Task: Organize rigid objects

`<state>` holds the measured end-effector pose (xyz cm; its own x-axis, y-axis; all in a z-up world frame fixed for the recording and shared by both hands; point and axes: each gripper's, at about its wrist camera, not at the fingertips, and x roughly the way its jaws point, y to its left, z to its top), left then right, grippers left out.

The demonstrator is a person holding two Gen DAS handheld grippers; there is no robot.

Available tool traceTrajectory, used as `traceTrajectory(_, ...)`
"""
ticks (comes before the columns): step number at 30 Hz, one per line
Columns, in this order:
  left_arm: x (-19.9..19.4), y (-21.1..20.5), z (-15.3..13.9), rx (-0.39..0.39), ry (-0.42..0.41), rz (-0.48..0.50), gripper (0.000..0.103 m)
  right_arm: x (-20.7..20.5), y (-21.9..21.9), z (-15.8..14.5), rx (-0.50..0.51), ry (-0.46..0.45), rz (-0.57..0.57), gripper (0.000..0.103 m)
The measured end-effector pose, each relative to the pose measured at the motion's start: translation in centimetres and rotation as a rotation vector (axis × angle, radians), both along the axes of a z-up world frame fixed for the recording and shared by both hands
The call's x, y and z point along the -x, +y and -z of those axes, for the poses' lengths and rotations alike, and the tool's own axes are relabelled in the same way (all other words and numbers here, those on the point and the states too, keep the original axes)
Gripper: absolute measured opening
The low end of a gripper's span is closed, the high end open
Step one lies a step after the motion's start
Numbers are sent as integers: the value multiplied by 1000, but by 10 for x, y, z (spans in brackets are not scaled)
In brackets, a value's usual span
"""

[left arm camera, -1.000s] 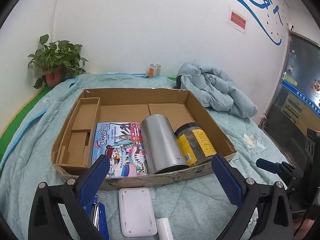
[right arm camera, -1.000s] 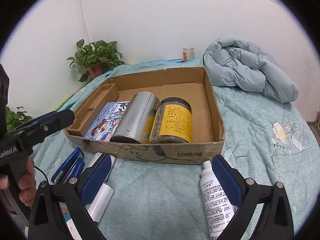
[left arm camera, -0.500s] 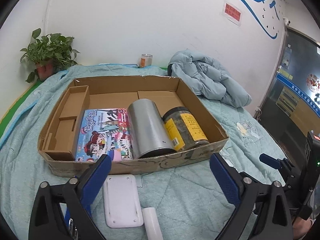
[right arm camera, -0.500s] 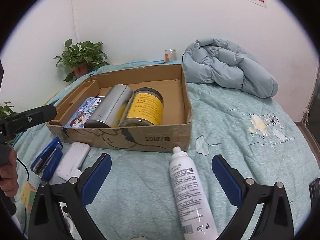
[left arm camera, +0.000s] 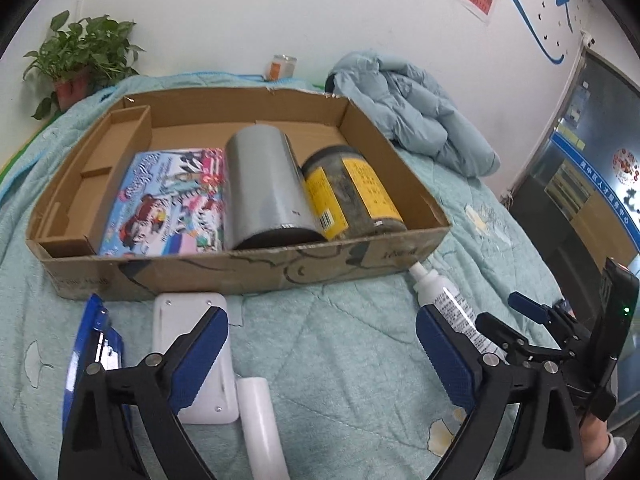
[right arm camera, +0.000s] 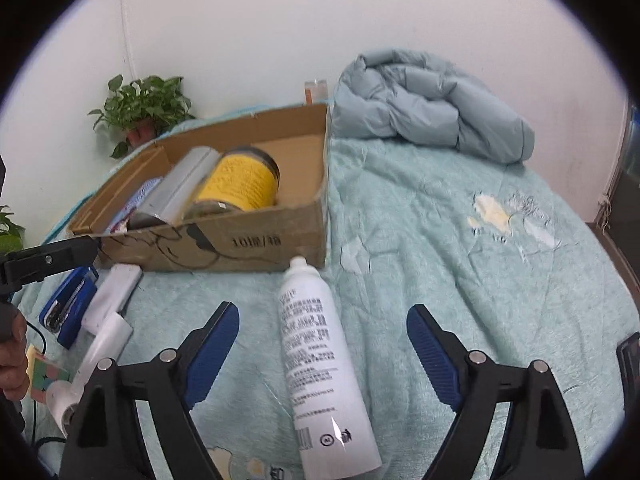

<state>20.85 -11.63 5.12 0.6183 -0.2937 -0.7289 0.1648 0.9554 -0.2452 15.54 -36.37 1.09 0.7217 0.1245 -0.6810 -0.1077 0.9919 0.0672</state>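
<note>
Surveying both views: a cardboard box (left arm camera: 240, 276) sits on a teal quilt (right arm camera: 440, 240), holding a picture book (left arm camera: 168, 200), a steel cylinder (left arm camera: 260, 184) and a yellow-labelled jar (left arm camera: 352, 192), all lying flat.
Left view only: book cover and box dividers (left arm camera: 92, 172) are readable; a white flat case (left arm camera: 180, 320) lies partly under one finger.
Right view only: the white spray bottle (right arm camera: 320, 360) shows full length, lying on the quilt in front of the box.
Left gripper (left arm camera: 320, 356): angled downward, jaws spread and opening, only quilt between them.
Right gripper (right arm camera: 322, 344): angled downward, jaws closing, the bottle between them, pads clear of it.
Hard to make out: blue stapler (right arm camera: 68, 308) and white tube (left arm camera: 260, 420) partly cut off; a hand (right arm camera: 14, 360) at the edge.
</note>
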Motion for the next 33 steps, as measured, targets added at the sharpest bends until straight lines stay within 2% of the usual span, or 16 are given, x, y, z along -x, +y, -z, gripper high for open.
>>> traceTrajectory(7,-8,-18,17,38,67,56,96,-14,5,35,-7,159,-62,86)
traceTrajectory(14,-16,-26,26,74,105,80,96,-15,21,47,55,198,-95,86)
traceTrajectory(16,-18,-28,26,89,110,90,96,-13,24,46,74,194,-98,79)
traceTrajectory(17,-18,-29,25,100,108,95,96,-12,24,44,91,185,-88,66)
traceTrajectory(18,-17,-29,24,106,106,97,96,-12,23,42,104,182,-67,48)
traceTrajectory(20,-17,-30,24,112,110,103,96,-12,16,39,79,191,-57,46)
traceTrajectory(22,-17,-30,26,114,120,104,96,-9,15,36,69,183,-55,46)
traceTrajectory(26,-16,-29,31,168,145,116,96,3,17,23,44,121,-76,46)
traceTrajectory(27,-15,-29,32,177,146,117,96,4,18,19,36,107,-83,48)
traceTrajectory(28,-15,-29,33,179,147,118,96,5,18,14,26,93,-96,52)
traceTrajectory(30,-15,-29,36,178,156,122,96,8,20,5,23,61,-112,79)
traceTrajectory(33,-15,-28,39,204,169,132,96,2,22,3,24,64,-139,80)
